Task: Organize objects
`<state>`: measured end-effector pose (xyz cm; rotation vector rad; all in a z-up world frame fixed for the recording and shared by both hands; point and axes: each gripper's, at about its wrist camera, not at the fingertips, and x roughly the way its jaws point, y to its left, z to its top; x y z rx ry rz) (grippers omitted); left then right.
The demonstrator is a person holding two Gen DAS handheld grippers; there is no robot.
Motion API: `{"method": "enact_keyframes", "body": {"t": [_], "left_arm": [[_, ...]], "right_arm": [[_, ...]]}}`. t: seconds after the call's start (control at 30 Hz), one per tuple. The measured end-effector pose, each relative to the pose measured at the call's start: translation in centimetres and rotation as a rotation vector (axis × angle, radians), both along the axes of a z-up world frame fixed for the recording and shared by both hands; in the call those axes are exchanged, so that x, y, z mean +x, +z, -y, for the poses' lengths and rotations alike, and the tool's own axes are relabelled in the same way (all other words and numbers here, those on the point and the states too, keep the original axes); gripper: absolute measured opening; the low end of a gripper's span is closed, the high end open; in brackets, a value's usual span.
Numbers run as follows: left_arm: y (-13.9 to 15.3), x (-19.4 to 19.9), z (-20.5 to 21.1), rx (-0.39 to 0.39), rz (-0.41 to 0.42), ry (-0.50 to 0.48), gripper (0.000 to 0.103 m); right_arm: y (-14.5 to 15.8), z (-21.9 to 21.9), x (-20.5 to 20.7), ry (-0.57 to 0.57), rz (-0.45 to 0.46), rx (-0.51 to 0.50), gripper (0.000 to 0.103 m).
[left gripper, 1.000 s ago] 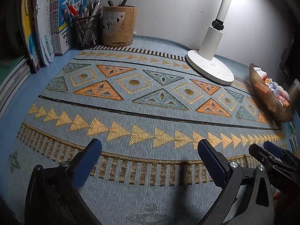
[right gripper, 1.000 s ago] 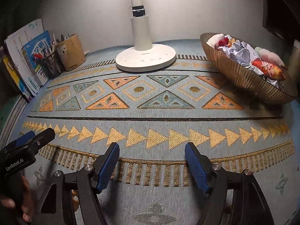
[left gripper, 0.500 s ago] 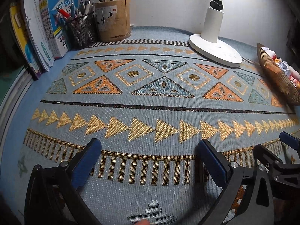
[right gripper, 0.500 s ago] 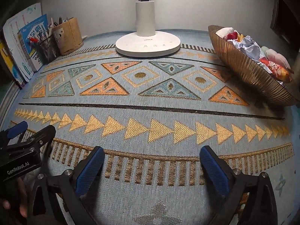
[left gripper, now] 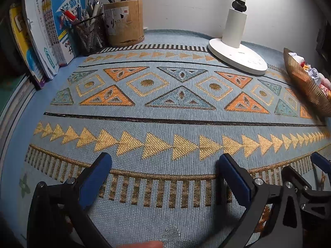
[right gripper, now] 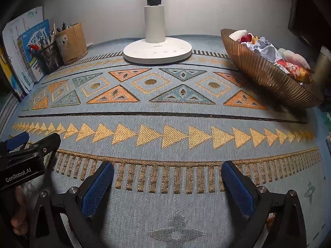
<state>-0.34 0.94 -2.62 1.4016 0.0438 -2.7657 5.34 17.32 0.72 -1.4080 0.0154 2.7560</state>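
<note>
Fingers of the right gripper (right gripper: pixel 167 188) and left gripper (left gripper: pixel 163 177) are spread, holding nothing; the filled bowl (right gripper: pixel 266 72) lies upper right, long axis slanting toward the lower right, nearer the right hand.

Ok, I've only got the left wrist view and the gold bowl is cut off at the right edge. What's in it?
Observer: The right wrist view shows the whole ribbed gold bowl. Crumpled white paper lies on top, among soft red and pink things.
Operator: And is the right hand-held gripper carrying anything?
Observer: No. The right hand-held gripper is wide open over the woven mat, with nothing between its pads.
</note>
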Motion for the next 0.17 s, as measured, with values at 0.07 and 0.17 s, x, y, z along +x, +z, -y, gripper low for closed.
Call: {"method": "enact_keyframes", "body": {"t": [0.07, 0.17], "left_arm": [[0.0, -0.02, -0.01, 0.0, 0.0, 0.0, 0.103], [-0.02, -0.04, -0.09, -0.001, 0.0, -0.001, 0.103]], "right_arm": [[0.03, -0.01, -0.01, 0.0, 0.0, 0.0, 0.103], [0.01, 0.0, -0.01, 0.0, 0.0, 0.0, 0.103]]}}
